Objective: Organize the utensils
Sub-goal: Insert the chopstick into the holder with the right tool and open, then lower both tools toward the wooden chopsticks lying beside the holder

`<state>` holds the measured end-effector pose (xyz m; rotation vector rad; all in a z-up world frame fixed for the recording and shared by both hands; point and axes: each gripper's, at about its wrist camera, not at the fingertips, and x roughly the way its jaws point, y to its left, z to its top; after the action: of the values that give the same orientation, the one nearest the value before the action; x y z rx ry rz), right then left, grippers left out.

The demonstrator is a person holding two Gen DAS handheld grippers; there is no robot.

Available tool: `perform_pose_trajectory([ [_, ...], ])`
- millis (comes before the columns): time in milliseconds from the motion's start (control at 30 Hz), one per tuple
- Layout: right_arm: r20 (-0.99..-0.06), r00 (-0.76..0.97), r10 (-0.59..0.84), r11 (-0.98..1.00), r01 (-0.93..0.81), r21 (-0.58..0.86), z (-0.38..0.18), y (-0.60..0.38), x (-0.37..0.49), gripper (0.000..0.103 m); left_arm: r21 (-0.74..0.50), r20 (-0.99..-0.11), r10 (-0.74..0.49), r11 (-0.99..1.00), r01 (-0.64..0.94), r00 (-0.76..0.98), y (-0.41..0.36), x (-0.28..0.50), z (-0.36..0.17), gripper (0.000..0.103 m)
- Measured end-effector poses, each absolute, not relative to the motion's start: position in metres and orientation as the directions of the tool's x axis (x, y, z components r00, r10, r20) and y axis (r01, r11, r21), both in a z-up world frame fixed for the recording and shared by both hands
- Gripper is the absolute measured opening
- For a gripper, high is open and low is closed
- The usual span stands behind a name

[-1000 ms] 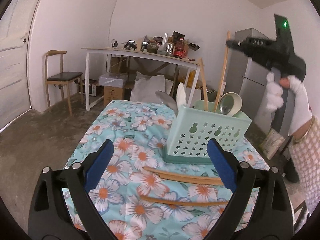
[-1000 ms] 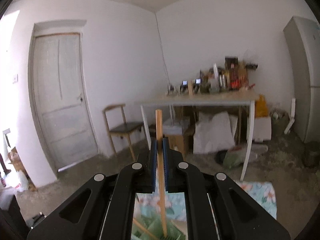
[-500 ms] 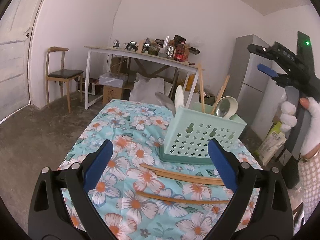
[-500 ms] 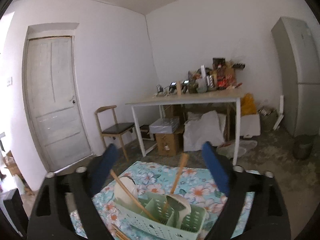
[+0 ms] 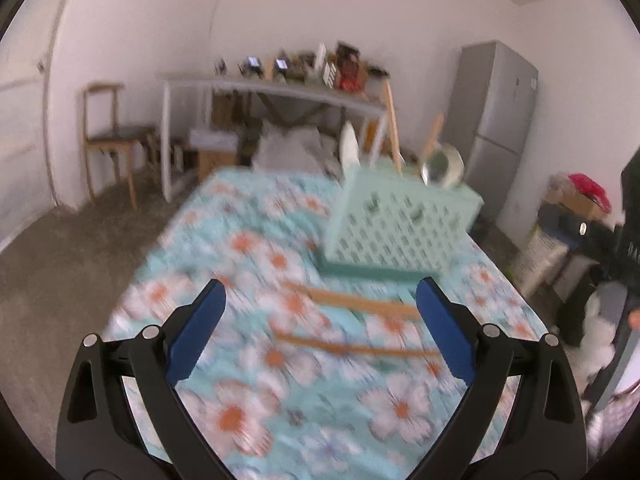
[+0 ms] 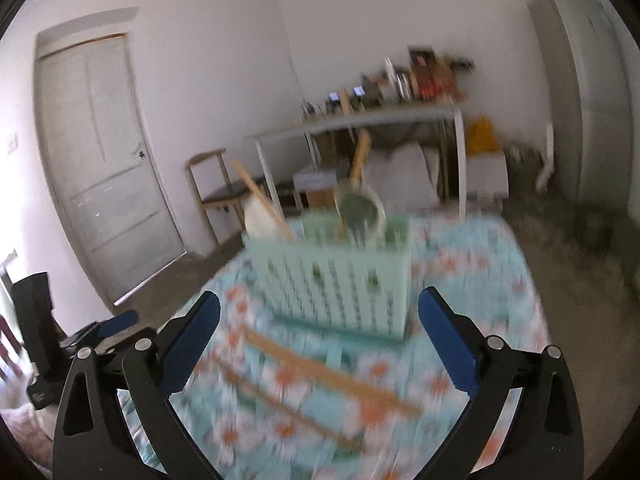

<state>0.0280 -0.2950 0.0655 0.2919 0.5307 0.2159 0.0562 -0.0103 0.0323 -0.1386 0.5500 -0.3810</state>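
A mint-green perforated basket (image 5: 400,224) (image 6: 336,276) stands on the flowered tablecloth (image 5: 248,248). It holds wooden-handled utensils, a round ladle (image 5: 440,162) and a white spatula (image 5: 349,144). Two long wooden utensils (image 5: 352,302) (image 6: 328,372) lie flat on the cloth in front of the basket. My left gripper (image 5: 320,292) is open over them, with nothing between its fingers. My right gripper (image 6: 321,301) faces the basket from another side. Its jaws are opening wide and nothing is between them. Both views are blurred by motion.
Behind the table are a white desk (image 5: 280,90) piled with clutter, a wooden chair (image 5: 112,140), a grey fridge (image 5: 492,120) and a white door (image 6: 104,168). A gloved hand (image 5: 600,320) shows at the right edge of the left wrist view, near boxes.
My right gripper let go of a wooden utensil over the basket, opened wide and came down toward the table. The utensil now stands in the basket. My left gripper edged slightly forward.
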Motion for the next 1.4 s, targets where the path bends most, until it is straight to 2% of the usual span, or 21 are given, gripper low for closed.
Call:
perform_pose_trajectory([
  [100, -0.509, 0.809, 0.292, 0.914, -0.079, 0.398, 0.037, -0.304, 0.018, 0.096, -0.318, -0.521, -0.469, 0.882, 0.348, 0.714, -0.016, 0.058, 0.017, 0.092],
  [200, -0.543, 0.787, 0.293, 0.906, -0.047, 0.42, 0.016, -0.306, 0.012, 0.096, -0.437, -0.549, -0.573, 0.818, 0.376, 0.609, -0.026, 0.066, -0.002, 0.072],
  [267, -0.557, 0.778, 0.29, 0.908, -0.04, 0.416, 0.01, -0.303, 0.009, 0.095, -0.519, -0.576, -0.635, 0.77, 0.37, 0.515, -0.036, 0.077, -0.019, 0.05],
  [333, -0.561, 0.781, 0.276, 0.917, -0.039, 0.397, 0.008, -0.303, 0.006, 0.095, -0.591, -0.584, -0.676, 0.734, 0.335, 0.45, -0.043, 0.088, -0.034, 0.049],
  [433, -0.555, 0.784, 0.276, 0.914, -0.036, 0.404, 0.008, -0.308, 0.003, 0.095, -0.693, -0.594, -0.698, 0.696, 0.186, 0.398, -0.043, 0.109, -0.064, 0.048],
  [467, -0.554, 0.785, 0.277, 0.912, -0.034, 0.408, 0.008, -0.309, 0.003, 0.095, -0.736, -0.568, -0.716, 0.663, 0.141, 0.406, -0.038, 0.114, -0.071, 0.045],
  [567, -0.552, 0.786, 0.28, 0.911, -0.036, 0.41, 0.007, -0.312, 0.001, 0.095, -0.803, -0.525, -0.743, 0.594, 0.047, 0.415, -0.032, 0.126, -0.078, 0.045],
  [767, -0.547, 0.789, 0.279, 0.903, -0.023, 0.428, -0.001, -0.32, -0.003, 0.094, -0.814, -0.553, -0.715, 0.573, -0.095, 0.428, -0.036, 0.138, -0.082, 0.043],
  [800, -0.549, 0.787, 0.281, 0.9, -0.018, 0.435, -0.003, -0.322, -0.003, 0.093, -0.814, -0.562, -0.7, 0.563, -0.143, 0.44, -0.036, 0.138, -0.084, 0.038],
  [867, -0.55, 0.787, 0.279, 0.898, -0.011, 0.44, -0.004, -0.326, -0.005, 0.092, -0.808, -0.579, -0.677, 0.55, -0.21, 0.454, -0.033, 0.14, -0.088, 0.021],
  [933, -0.546, 0.79, 0.278, 0.895, -0.007, 0.446, -0.004, -0.33, -0.007, 0.091, -0.794, -0.602, -0.655, 0.553, -0.252, 0.457, -0.03, 0.143, -0.092, 0.013],
  [1100, -0.53, 0.805, 0.266, 0.887, 0.011, 0.462, -0.003, -0.341, -0.01, 0.089, -0.775, -0.612, -0.636, 0.6, -0.198, 0.47, -0.034, 0.141, -0.087, 0.013],
  [1167, -0.535, 0.803, 0.263, 0.883, 0.023, 0.469, -0.004, -0.345, -0.009, 0.085, -0.751, -0.621, -0.617, 0.646, -0.139, 0.484, -0.036, 0.136, -0.08, 0.013],
  [1300, -0.539, 0.805, 0.247, 0.885, 0.038, 0.463, -0.003, -0.35, -0.01, 0.077, -0.654, -0.64, -0.552, 0.756, -0.001, 0.535, -0.04, 0.119, -0.065, 0.018],
  [1400, -0.541, 0.805, 0.243, 0.898, 0.024, 0.439, -0.001, -0.351, -0.007, 0.071, -0.533, -0.648, -0.481, 0.84, 0.099, 0.591, -0.044, 0.104, -0.053, 0.021],
])
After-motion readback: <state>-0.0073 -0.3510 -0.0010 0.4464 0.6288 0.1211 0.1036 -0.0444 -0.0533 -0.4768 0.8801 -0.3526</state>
